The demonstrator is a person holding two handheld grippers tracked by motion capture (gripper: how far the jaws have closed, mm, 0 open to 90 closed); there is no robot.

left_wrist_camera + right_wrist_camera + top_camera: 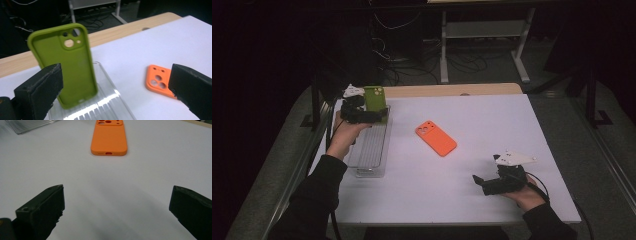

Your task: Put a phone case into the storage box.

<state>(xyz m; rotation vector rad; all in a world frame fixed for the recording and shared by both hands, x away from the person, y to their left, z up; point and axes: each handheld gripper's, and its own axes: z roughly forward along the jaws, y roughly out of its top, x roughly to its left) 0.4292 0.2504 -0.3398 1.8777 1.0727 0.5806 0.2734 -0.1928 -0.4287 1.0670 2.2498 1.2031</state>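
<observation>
Left gripper (379,116) upper left of frame, jaws spread, beside green phone case (65,65) standing in clear tray (371,150). Right gripper (479,181) lower right, jaws spread, empty. Orange phone case (436,138) flat at centre.

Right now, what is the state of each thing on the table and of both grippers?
Green case: upright, standing in the tray, not gripped.
Tray: flat on the table.
Orange case: lying flat, cut-outs up.
Left gripper: open, at the green case.
Right gripper: open, holding nothing.
</observation>
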